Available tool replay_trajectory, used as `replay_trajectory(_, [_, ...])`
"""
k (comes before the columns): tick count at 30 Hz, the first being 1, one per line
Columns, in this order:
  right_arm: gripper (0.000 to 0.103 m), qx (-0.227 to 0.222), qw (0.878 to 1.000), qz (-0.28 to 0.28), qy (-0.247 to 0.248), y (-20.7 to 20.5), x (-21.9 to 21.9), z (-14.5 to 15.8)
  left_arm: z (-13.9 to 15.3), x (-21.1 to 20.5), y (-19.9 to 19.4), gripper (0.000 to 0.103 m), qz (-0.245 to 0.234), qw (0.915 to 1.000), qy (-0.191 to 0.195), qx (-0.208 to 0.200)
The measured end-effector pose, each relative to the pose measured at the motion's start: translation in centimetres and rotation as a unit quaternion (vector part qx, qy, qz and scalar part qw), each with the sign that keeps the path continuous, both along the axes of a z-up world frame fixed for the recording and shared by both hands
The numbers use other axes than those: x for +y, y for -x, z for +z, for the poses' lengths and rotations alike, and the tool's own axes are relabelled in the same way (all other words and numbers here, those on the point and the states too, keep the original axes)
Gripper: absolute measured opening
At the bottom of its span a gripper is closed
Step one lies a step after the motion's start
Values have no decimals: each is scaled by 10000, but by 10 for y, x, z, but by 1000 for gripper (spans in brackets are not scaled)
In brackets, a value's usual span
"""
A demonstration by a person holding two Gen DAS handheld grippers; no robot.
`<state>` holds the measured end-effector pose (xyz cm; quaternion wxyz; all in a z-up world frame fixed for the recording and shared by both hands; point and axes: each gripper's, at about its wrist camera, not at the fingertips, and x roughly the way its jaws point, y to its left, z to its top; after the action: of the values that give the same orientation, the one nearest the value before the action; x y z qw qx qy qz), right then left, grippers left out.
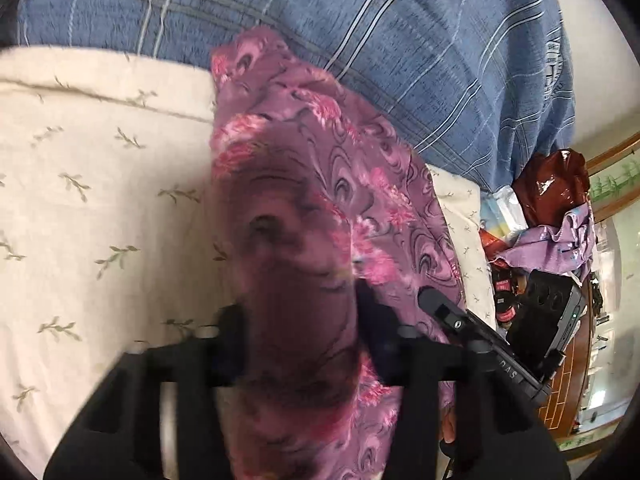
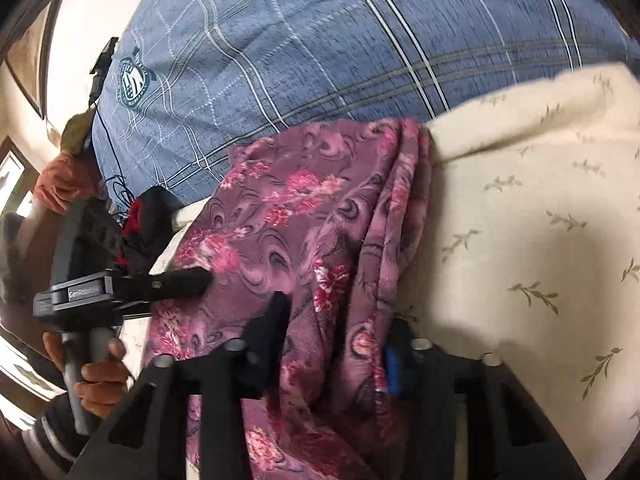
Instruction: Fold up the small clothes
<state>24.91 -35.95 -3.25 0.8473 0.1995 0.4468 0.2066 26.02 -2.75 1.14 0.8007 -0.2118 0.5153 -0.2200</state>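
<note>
Garment (image 2: 320,248), purple floral, gathered lengthwise on cream leaf-print sheet (image 2: 520,240), one end near person's blue plaid shirt (image 2: 320,40). Left gripper (image 1: 296,320) fingers clamp cloth; right gripper (image 2: 336,320) likewise, cloth bunched between fingers. Judgement: fold mid-way, not yet laid flat. Clutter (image 1: 552,208) and wood furniture beyond the sheet's edge.

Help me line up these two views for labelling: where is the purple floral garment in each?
Left wrist: purple floral garment runs down the centre, between the left gripper fingers.
Right wrist: centre, draped toward the right gripper.
Shared landmark: blue plaid shirt across the top.
</note>
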Motion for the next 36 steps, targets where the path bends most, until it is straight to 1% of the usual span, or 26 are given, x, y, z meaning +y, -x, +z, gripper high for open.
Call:
replay_trajectory(2, [28,-99,9998,-144,-129,5,-5,8,9,11,9,29,33,9999,155,2])
replay_trajectory(4, [27,-171,9994,-117,-276,15,-4,16,17,27,19,29,76,9998,189,-72])
replay_trajectory(5, [27,-202,9995,-72,-253,23,1,21,21,34,27,29,87,9997,170,-126])
replay_trajectory(6, [27,-201,9994,-31,-278,29,5,25,26,40,37,29,98,9997,166,-156])
replay_trajectory(9, [27,-289,9981,117,-538,62,19,39,34,71,80,30,183,9989,384,-198])
replay_trajectory(11, [27,-327,9965,288,-713,87,27,43,28,87,114,31,236,9983,508,-161])
replay_trajectory(12, [28,-299,9955,366,-826,99,31,43,21,97,131,31,241,9984,499,-99])
replay_trajectory(13, [28,-230,9943,432,-951,114,37,38,12,101,147,31,251,9987,452,-43])
replay_trajectory(14, [28,-157,9933,468,-1046,127,42,30,0,107,160,32,303,9990,325,-3])
replay_trajectory(15, [30,-43,9932,503,-1053,140,48,19,-11,109,167,35,364,9992,151,37])
replay_trajectory(16, [31,69,9944,499,-926,151,52,9,-23,112,170,40,409,9991,-19,137])
replay_trajectory(17, [34,223,9968,405,-658,159,56,-4,-31,117,172,44,414,9989,90,192])
replay_trajectory(18, [38,374,9973,322,-535,163,57,-14,-32,123,174,43,449,9984,259,220])
replay_trajectory(19, [38,429,9971,245,-574,165,54,-19,-27,128,176,43,515,9978,331,245])
replay_trajectory(20, [40,410,9969,108,-663,168,48,-17,-18,131,178,43,536,9981,276,106])
replay_trajectory(21, [43,408,9973,25,-604,169,44,-12,-7,132,180,43,536,9984,180,-80])
replay_trajectory(22, [43,338,9983,-77,-458,169,41,-4,9,133,181,43,556,9977,47,-373])
replay_trajectory(23, [43,129,9992,-253,-280,171,36,8,23,132,179,44,547,9967,-1,-601])
replay_trajectory(25, [44,-242,9986,-445,-144,164,32,27,43,125,166,49,515,9950,-12,-853])
replay_trajectory(26, [43,-460,9979,-404,-199,159,34,38,50,117,156,54,499,9945,-43,-923])
replay_trajectory(28, [41,-660,9975,-169,-160,143,48,47,55,101,131,54,439,9940,-184,-987])
replay_trajectory(31, [35,-738,9971,133,140,116,76,44,42,77,90,54,323,9958,-429,-745])
replay_trajectory(33, [33,-704,9968,186,343,101,84,35,26,66,65,54,390,9939,-837,-611])
replay_trajectory(34, [31,-622,9964,128,562,89,86,26,15,64,52,54,442,9919,-1074,-523])
replay_trajectory(35, [26,-469,9964,76,706,82,82,14,0,62,39,54,467,9911,-1204,-327])
replay_trajectory(36, [15,-297,9969,68,729,75,79,4,-12,63,31,54,472,9913,-1225,-124])
